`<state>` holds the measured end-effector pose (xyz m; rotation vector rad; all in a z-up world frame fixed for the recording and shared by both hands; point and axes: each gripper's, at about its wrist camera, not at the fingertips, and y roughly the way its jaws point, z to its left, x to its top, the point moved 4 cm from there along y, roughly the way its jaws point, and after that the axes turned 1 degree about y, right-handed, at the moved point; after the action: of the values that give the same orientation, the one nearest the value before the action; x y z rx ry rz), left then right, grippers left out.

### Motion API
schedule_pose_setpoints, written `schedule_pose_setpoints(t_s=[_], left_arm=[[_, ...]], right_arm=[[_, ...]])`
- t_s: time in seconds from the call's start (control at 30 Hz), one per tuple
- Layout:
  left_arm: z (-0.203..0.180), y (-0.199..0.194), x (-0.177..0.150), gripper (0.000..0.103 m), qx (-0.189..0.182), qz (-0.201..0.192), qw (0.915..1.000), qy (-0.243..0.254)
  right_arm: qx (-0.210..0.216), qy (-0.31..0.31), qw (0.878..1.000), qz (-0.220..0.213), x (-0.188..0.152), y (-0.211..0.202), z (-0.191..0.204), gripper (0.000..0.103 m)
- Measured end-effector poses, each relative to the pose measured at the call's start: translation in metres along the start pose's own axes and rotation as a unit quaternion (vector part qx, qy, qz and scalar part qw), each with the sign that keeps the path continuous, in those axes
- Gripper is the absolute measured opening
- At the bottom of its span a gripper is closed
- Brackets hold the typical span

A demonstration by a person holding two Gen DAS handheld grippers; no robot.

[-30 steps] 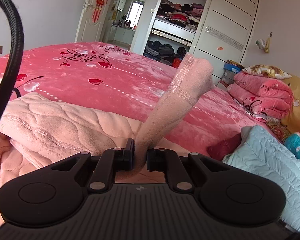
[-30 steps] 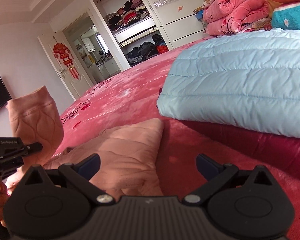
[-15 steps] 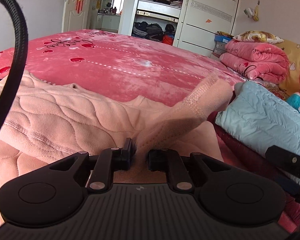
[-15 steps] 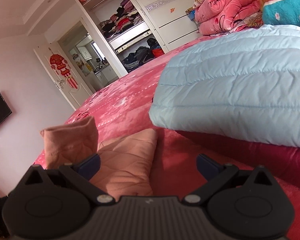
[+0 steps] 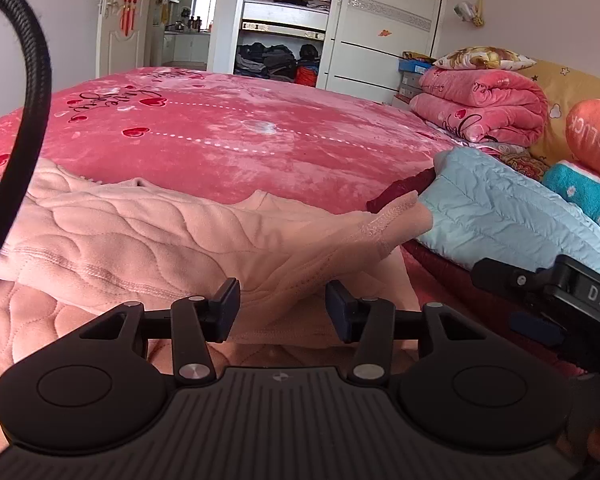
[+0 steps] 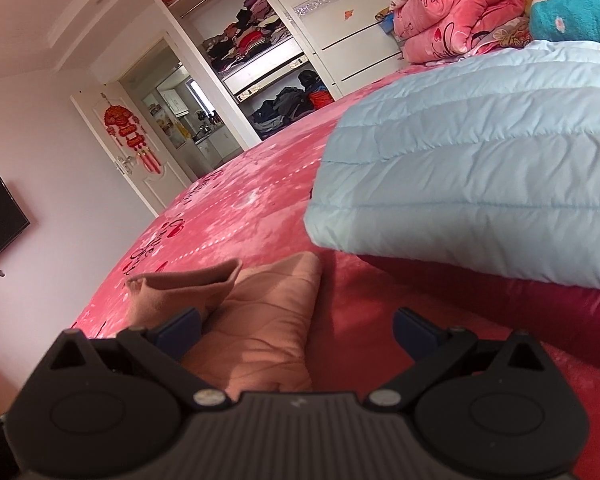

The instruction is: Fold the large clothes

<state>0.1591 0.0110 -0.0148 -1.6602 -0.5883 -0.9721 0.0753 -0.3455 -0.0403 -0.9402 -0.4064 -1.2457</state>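
A: Big picture first: one bed [image 5: 236, 136] under a red heart-print cover fills the frame, and one pink quilted garment [image 5: 148, 240] sprawls across its near left part.

B: Its long axis runs left to right in the left wrist view, with one sleeve [image 5: 364, 236] laid over the body, cuff [image 5: 400, 216] pointing far right at the pale blue padded jacket [image 5: 500, 216].

A: One blue jacket, yes, and the cuff tip just about meets its edge. Behind it, one rolled pink blanket [image 5: 488, 104] at the far right.

B: Now the left gripper [image 5: 282, 308]: its fingers are spreading right now, pads clear of the cloth, the sleeve lying loose between them.

A: Released, then. And the right gripper [image 6: 296, 330]?

B: Fingers wide apart, gripping nothing, hanging over the folded pink edge and the red cover. Its black body [image 5: 552, 292] shows at the right in the left view.

A: Two grippers, both empty.
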Motion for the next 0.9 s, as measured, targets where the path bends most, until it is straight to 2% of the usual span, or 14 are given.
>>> schedule_pose_setpoints(t_s=[0.23, 0.37, 0.53, 0.57, 0.8, 0.9], left_arm=[[0.025, -0.031, -0.01, 0.061, 0.009, -0.016, 0.9992, 0.034], [0.051, -0.029, -0.003, 0.061, 0.056, -0.029, 0.9972, 0.039], [0.085, -0.011, 0.001, 0.059, 0.122, -0.024, 0.9914, 0.04], [0.091, -0.007, 0.001, 0.063, 0.129, -0.024, 0.9905, 0.039], [0.112, 0.013, -0.002, 0.06, 0.175, -0.006, 0.9842, 0.027], [0.112, 0.02, -0.002, 0.061, 0.187, -0.003, 0.9818, 0.035]], right_arm=[[0.005, -0.013, 1.0, 0.005, -0.003, 0.003, 0.007, 0.102], [0.012, -0.024, 1.0, 0.002, -0.005, 0.002, 0.014, 0.102], [0.015, -0.046, 0.999, 0.015, -0.014, 0.009, 0.027, 0.102], [0.017, -0.053, 0.998, 0.018, -0.016, 0.011, 0.03, 0.102], [0.014, -0.153, 0.988, 0.016, -0.025, 0.039, 0.058, 0.101], [0.018, -0.162, 0.986, 0.024, -0.025, 0.054, 0.062, 0.101]])
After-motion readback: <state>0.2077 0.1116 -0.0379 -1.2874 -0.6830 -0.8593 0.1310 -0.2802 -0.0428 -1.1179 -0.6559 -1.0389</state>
